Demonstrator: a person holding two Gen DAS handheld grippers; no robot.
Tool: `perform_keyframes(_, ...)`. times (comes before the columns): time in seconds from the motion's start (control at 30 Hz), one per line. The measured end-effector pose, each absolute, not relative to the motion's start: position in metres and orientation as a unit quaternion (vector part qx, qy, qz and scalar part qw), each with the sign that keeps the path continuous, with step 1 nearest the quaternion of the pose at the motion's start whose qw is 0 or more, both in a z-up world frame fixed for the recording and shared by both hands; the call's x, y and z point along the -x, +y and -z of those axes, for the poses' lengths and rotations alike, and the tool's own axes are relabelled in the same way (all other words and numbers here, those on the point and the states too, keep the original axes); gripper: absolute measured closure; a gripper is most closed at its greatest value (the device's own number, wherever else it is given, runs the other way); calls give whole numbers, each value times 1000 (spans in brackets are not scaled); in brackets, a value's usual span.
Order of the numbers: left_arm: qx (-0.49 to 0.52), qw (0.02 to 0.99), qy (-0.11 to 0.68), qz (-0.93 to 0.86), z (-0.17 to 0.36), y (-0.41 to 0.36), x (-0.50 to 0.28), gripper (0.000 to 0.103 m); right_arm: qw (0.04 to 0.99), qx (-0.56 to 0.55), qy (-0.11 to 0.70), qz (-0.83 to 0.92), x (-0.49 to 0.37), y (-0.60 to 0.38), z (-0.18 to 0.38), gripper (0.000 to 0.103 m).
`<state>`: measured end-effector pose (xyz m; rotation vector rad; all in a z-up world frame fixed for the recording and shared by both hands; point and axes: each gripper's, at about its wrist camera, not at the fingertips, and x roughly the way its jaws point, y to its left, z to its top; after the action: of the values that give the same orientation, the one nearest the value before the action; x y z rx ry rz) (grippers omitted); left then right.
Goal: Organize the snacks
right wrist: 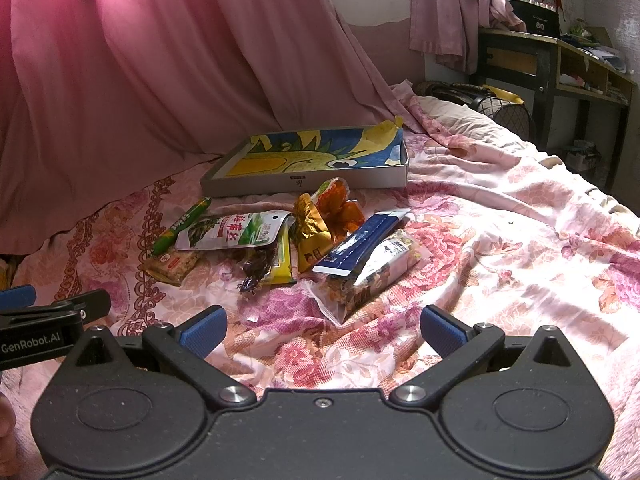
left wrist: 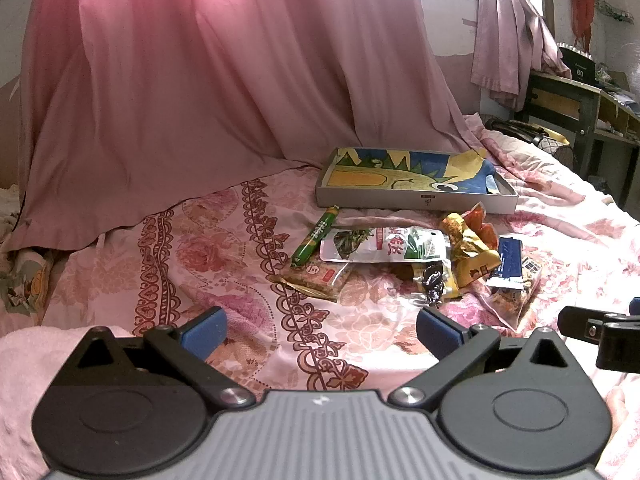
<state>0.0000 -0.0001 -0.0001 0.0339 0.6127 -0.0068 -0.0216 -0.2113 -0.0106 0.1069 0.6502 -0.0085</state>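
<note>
A pile of snacks lies on the floral bedspread: a green stick (left wrist: 316, 236) (right wrist: 182, 224), a seaweed pouch (left wrist: 384, 245) (right wrist: 236, 230), a cracker pack (left wrist: 320, 276) (right wrist: 172, 266), a yellow packet with dark fruit (right wrist: 268, 264), gold and orange wrappers (left wrist: 468, 240) (right wrist: 324, 216), a blue bar (left wrist: 508, 258) (right wrist: 360, 242) and a clear nut bag (right wrist: 368, 276). Behind them sits a shallow grey box (left wrist: 416, 200) (right wrist: 308, 182) lined with a colourful drawing. My left gripper (left wrist: 320, 332) and right gripper (right wrist: 322, 330) hover open in front of the pile, empty.
A pink curtain (left wrist: 200, 72) hangs over the bed's far side. A dark handbag (right wrist: 496, 104) rests at the bed's far corner beside a wooden desk (right wrist: 560, 64). The other gripper's side shows at the frame edge (left wrist: 600, 332) (right wrist: 44, 328).
</note>
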Motion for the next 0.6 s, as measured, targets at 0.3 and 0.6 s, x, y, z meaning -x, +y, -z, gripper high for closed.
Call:
perform_keyframes(0.3,-17,953,302,3,0,0,0,0,946,-52,320,4,21,-211,10,1)
perform_keyframes(0.6,-17,953,304,4,0,0,0,0,947,-48,318,-4,21,-210,12,1)
